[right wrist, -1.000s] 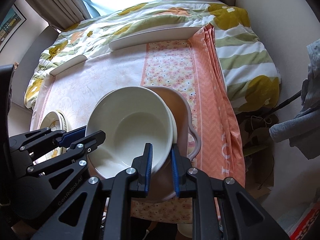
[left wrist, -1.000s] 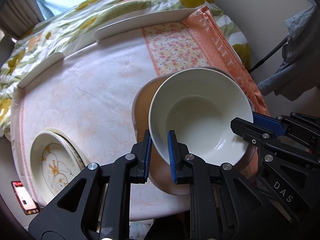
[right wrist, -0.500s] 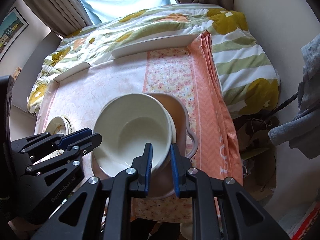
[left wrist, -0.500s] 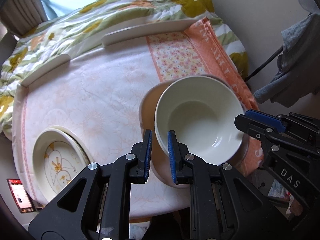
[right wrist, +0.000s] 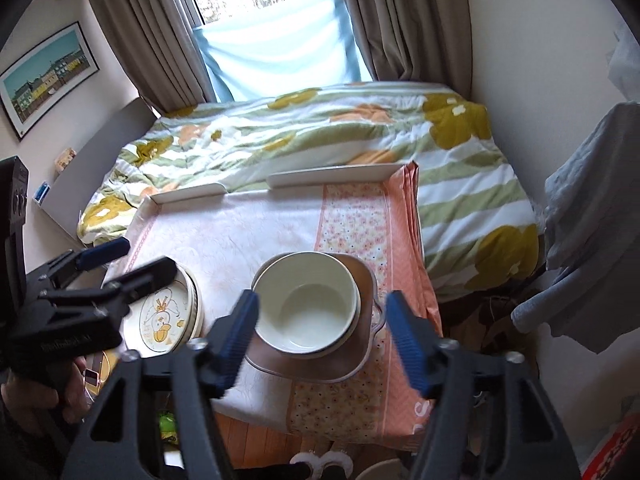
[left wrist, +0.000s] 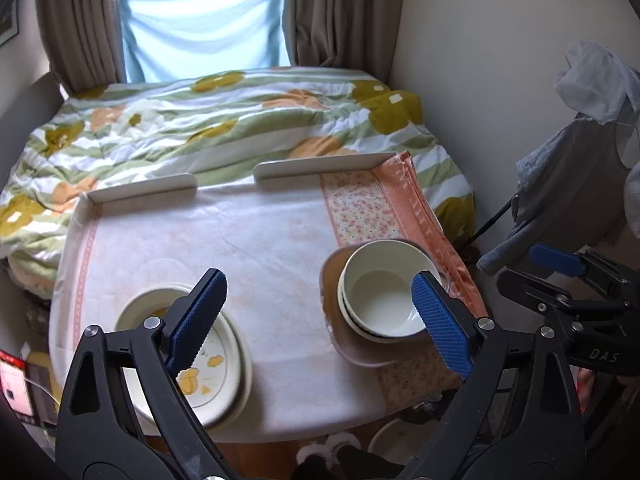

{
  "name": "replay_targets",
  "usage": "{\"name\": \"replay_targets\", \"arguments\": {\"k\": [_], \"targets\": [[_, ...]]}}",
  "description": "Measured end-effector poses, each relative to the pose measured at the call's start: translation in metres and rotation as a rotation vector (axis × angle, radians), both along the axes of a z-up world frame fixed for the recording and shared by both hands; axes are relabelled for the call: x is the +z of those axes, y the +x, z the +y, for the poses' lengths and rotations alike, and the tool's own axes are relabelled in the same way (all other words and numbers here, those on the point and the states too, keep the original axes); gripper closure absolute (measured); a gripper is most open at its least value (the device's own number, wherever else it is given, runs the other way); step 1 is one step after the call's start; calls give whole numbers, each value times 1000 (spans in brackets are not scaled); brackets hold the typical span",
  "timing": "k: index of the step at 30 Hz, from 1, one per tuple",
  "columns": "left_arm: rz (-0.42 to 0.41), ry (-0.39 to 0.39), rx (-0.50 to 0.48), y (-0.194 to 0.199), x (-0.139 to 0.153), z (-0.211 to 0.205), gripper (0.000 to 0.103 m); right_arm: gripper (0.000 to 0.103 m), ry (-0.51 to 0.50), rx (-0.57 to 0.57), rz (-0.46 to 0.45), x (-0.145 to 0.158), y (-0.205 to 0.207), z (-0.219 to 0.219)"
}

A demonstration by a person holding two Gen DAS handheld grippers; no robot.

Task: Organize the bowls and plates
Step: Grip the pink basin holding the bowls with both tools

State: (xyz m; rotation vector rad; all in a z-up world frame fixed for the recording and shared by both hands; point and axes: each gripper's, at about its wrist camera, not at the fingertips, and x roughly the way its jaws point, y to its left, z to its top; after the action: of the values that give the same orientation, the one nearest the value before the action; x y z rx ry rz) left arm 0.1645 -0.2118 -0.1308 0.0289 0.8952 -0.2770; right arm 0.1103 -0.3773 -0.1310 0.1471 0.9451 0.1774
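The left gripper (left wrist: 318,320) has just been opening, and its blue-padded fingers (left wrist: 198,312) now stand wide apart with nothing between them. The right gripper (right wrist: 322,338) has likewise just been opening; its fingers (right wrist: 404,338) are spread and grip nothing, hanging clear above the dishes.

Below them on the bench (left wrist: 260,240), covered by a pale floral cloth, a cream bowl (right wrist: 306,306) sits nested in a second bowl of the same kind, only the rim of the lower one showing. The pair rests on a brownish tray (right wrist: 316,368) with a small handle, at the near right part of the bench, partly over an orange patterned towel (right wrist: 360,220). At the near left lie stacked plates (left wrist: 208,368), the top one printed with a yellow duck figure.

Low white rails (left wrist: 316,168) edge the far side of the bench. Beyond it lies a bed with a green, white and mustard flowered quilt (right wrist: 320,132), then grey-brown curtains (right wrist: 140,40) around a window hung with a light blue cloth.
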Motion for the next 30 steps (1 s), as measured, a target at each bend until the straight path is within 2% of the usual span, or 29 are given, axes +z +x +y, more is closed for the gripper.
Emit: {"name": "replay_targets", "arguments": {"k": [1, 2, 3, 5, 7, 10, 14, 17, 18, 21, 23, 26, 30], "targets": [[-12, 11, -1, -3, 1, 3, 7, 10, -10, -3, -13, 1, -4, -2], [-27, 28, 3, -6, 0, 5, 5, 0, -23, -8, -33, 1, -8, -3], [-45, 47, 3, -10, -3, 7, 0, 0, -35, -13, -62, 1, -14, -5], [-79, 73, -2, -18, -12, 8, 0, 0, -53, -28, -102, -2, -23, -7], [-69, 116, -10, -19, -28, 5, 0, 0, -58, -56, -122, -9, -30, -12], [-10, 148, -38, -15, -58, -4, 0, 0, -110, -81, -31, -31, -26, -15], [73, 86, -39, -6, -100, -5, 0, 0, -140, -160, 65, -67, -17, -23], [125, 65, -20, 2, -127, -5, 2, 0, -131, -163, 109, -92, -9, -26], [141, 64, -22, 5, -134, -6, 6, 1, -135, -164, 126, -99, -5, -27], [171, 80, -33, 9, -148, -13, 20, 12, -141, -145, 169, -115, 7, -27], [185, 71, -36, 11, -152, -17, 24, 25, -135, -126, 192, -121, 13, -27], [191, 89, -37, 14, -156, -22, 26, 40, -137, -90, 214, -128, 19, -23], [204, 99, -39, 22, -163, -28, 38, 49, -128, -63, 245, -139, 30, -16]]}}
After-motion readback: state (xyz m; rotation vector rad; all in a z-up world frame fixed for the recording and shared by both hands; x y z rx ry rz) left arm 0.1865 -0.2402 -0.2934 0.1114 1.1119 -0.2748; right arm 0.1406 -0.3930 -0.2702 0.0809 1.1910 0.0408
